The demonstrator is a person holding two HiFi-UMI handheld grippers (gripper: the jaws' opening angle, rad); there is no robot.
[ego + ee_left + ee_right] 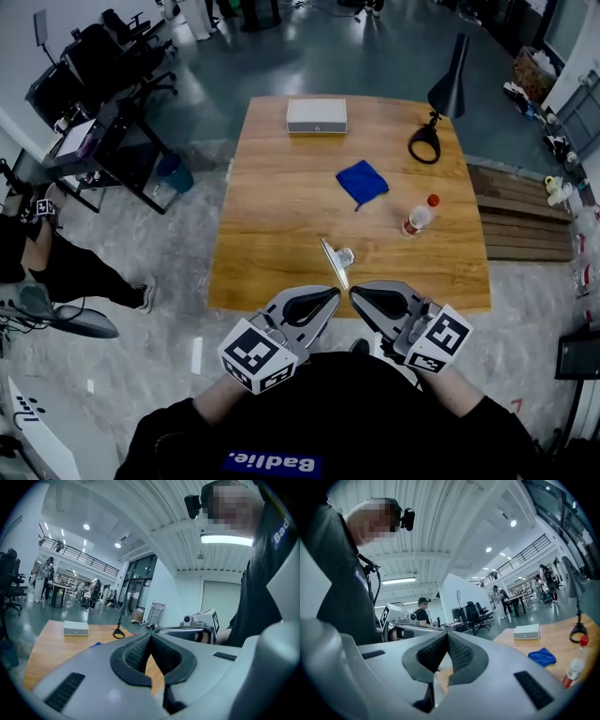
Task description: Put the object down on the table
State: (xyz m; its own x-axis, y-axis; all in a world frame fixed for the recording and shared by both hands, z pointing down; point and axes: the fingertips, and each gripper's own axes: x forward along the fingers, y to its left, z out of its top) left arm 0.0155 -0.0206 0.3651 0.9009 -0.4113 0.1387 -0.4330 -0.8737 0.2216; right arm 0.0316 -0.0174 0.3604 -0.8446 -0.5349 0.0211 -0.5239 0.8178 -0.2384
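A shiny metal clip lies on the wooden table near its front edge, with no gripper touching it. Just below it, over the table's edge, my left gripper and right gripper point their tips at each other. Each is shut with nothing between its pads. In the left gripper view the left gripper shows its ribbed pads meeting at the tip. The right gripper looks the same in the right gripper view. The clip is hidden in both gripper views.
On the table stand a white box at the far edge, a blue cloth in the middle, a red-capped bottle lying at the right and a black lamp at the far right. Office chairs and desks stand to the left.
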